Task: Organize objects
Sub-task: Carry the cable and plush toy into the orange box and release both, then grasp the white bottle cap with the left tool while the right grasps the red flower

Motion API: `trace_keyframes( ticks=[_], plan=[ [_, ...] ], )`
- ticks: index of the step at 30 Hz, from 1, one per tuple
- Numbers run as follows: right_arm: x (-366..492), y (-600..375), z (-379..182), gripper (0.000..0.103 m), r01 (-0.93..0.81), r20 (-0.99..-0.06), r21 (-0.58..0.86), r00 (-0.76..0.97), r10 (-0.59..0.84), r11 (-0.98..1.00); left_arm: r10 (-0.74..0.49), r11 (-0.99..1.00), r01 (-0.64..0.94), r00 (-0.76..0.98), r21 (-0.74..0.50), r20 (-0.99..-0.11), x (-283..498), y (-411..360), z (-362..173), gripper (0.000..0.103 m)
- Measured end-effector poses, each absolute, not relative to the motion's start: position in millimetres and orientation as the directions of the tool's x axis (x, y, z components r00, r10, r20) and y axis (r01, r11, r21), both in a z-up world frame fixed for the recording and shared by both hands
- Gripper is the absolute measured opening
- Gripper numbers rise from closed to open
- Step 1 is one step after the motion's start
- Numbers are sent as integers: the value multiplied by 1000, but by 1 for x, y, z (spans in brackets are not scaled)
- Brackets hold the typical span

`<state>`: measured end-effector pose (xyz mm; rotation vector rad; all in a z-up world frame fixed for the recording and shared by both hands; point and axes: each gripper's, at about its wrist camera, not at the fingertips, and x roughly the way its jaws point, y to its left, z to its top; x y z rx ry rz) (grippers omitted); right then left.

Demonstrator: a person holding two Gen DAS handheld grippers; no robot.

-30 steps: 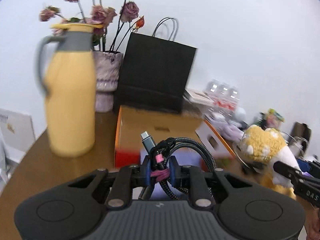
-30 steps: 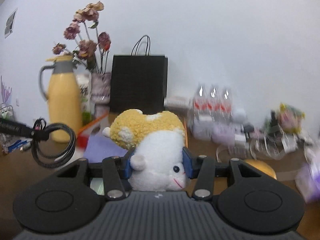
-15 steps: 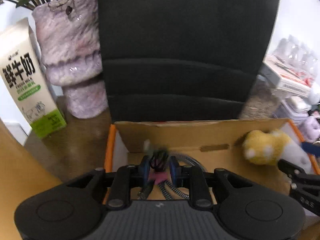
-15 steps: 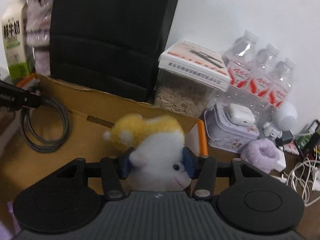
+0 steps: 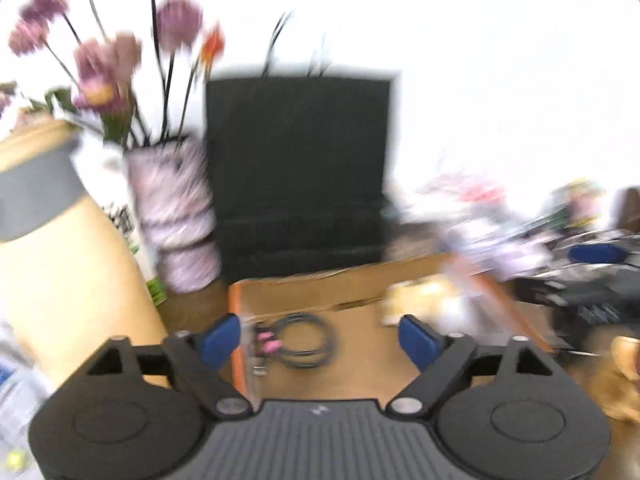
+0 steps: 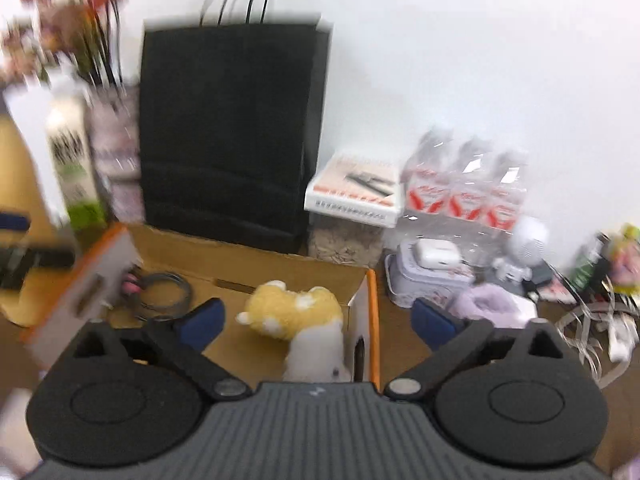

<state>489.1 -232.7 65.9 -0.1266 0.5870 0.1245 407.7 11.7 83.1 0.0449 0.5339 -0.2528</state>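
Now both my claws are spreading with nothing between their pads: my left claw (image 5: 320, 338) hangs over the coiled cable (image 5: 302, 340) lying in the cardboard box (image 6: 288, 270), my right claw (image 6: 316, 322) over the plush toy (image 6: 298, 312) at the box's right wall. I'd judge the clean finish is to lift straight up clear of the box's walls, so neither pad drags anything back out

I am looking down into the cardboard box (image 6: 256, 276) — the coiled cable (image 6: 162, 292) is lying in its left part, the plush toy (image 6: 298, 316) is lying in its right. The paper bag (image 6: 232, 132) is standing behind the box, the vase (image 5: 172, 216) and jug (image 5: 60, 264) to its left — the water bottles (image 6: 464, 184) to its right
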Motion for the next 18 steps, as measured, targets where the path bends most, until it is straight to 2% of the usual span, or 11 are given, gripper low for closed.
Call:
trace_keyframes(
  ticks=[6, 9, 12, 18],
  plan=[
    [327, -244, 87, 103, -124, -461, 45, 877, 131, 991, -316, 948, 273, 866, -162, -387, 240, 36, 78, 102],
    [246, -239, 68, 103, -127, -455, 48, 880, 135, 991, -367, 930, 338, 860, -143, -354, 163, 37, 56, 103],
    [175, -238, 39, 103, -225, -440, 36, 871, 218, 974, -314, 949, 300, 854, -100, -414, 113, 43, 27, 103],
    [71, -251, -10, 103, -258, -525, 25, 819, 232, 966, -188, 982, 139, 826, -131, -532, 71, 55, -5, 103]
  ],
)
